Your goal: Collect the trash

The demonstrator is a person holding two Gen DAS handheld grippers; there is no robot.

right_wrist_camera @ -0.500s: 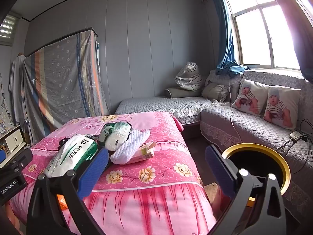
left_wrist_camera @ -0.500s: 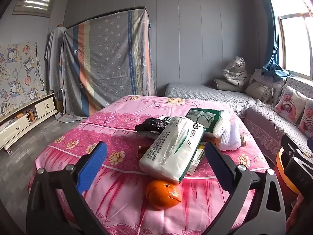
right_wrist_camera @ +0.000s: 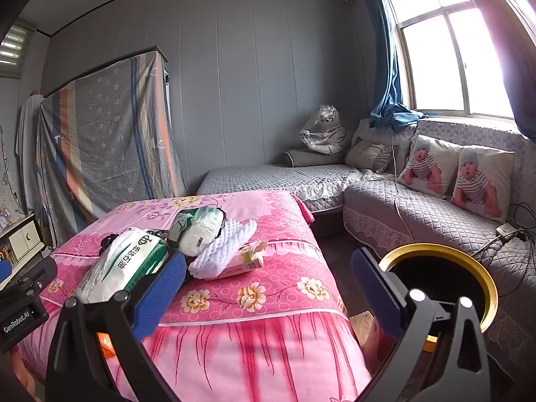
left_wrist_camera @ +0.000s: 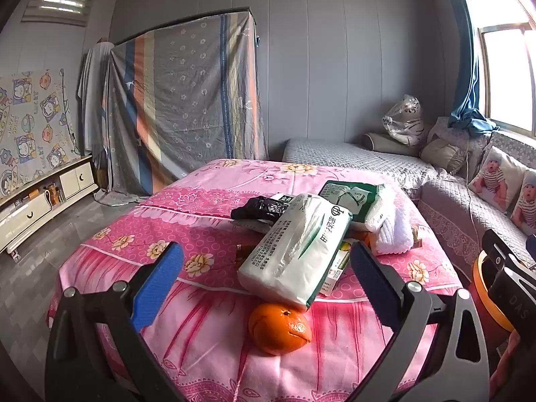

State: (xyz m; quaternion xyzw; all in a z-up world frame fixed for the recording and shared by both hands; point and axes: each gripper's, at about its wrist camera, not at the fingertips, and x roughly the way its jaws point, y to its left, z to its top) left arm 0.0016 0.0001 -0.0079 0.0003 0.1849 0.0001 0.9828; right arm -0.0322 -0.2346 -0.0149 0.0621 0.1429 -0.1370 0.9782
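Note:
A pile lies on the pink flowered table cover: an orange at the front edge, a white-green tissue pack, a black crumpled bag, a green-white packet, a white knitted cloth. My left gripper is open and empty, just before the orange. My right gripper is open and empty, right of the pile, with a small carton under the white cloth. A gold-rimmed black bin stands right of the table.
Grey quilted sofa with baby-print pillows runs along the right and back. A wardrobe draped with striped cloth stands at the back left. A low white cabinet is at the far left. The bin's rim shows orange in the left wrist view.
Nothing has visibly changed; both grippers hold the same place and stay open.

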